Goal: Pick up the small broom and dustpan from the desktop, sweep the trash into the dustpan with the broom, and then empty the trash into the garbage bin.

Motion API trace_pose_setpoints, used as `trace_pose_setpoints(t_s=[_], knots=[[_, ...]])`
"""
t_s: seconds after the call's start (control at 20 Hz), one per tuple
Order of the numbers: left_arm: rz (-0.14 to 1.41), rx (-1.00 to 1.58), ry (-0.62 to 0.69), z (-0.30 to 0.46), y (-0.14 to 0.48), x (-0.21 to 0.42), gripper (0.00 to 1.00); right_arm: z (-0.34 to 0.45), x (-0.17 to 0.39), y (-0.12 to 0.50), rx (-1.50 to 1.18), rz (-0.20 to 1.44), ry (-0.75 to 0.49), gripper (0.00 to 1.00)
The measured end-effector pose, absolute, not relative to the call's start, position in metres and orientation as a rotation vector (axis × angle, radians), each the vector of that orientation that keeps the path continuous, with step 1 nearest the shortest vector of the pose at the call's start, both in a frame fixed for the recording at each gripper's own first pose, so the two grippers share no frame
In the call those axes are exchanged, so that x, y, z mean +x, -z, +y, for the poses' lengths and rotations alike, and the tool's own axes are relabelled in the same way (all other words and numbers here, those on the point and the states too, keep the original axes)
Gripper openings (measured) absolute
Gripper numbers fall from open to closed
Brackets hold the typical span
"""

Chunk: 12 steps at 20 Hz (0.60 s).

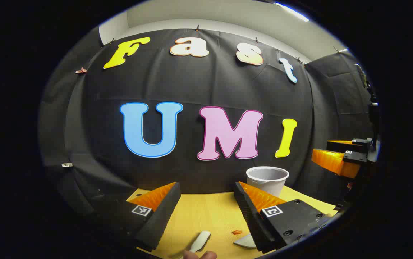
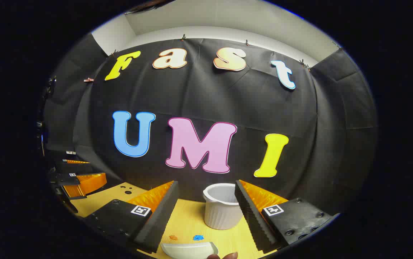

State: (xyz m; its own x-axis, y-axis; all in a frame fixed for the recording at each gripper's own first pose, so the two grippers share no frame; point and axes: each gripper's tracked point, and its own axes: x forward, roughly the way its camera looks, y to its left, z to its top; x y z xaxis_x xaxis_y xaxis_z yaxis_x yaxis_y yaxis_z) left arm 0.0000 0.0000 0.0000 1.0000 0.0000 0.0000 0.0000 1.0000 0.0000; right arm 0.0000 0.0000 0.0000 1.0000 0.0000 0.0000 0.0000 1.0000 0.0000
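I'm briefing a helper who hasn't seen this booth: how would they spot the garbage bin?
Start at the yellow desktop and look to its far edge by the black cloth wall. The garbage bin stands there upright: a small open ribbed white cup, the only tall thing there.

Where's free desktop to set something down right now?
Bare wood on the desktop left of the garbage bin, toward the booth wall. Crowded at the near edge: dustpan, broom and scraps lie there. Both grippers, left and right, hang open above.

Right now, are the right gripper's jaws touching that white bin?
Apart. In the right gripper view the right gripper is open and holds nothing; the bin stands farther back on the table, with bare tabletop before it.
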Motion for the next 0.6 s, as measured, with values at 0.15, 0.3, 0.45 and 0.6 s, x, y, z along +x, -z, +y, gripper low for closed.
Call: trace_pose_setpoints(t_s=[0.15, 0.3, 0.45, 0.6], knots=[[0.002, 0.010, 0.004, -0.0013, -0.0005, 0.0000, 0.95, 0.0022, 0.0018, 0.0011, 0.000, 0.016, -0.006, 0.97], [0.006, 0.018, 0.004, 0.0001, 0.0019, -0.0015, 0.95, 0.0035, 0.0025, 0.0012, -0.015, 0.027, -0.020, 0.97], [0.016, 0.015, 0.001, -0.0002, 0.0050, -0.0016, 0.95, 0.0054, 0.0029, 0.0015, -0.023, 0.029, -0.035, 0.97], [0.019, 0.021, 0.003, -0.0008, 0.0062, -0.0047, 0.95, 0.0064, 0.0026, 0.0020, -0.021, 0.033, -0.045, 0.97]])
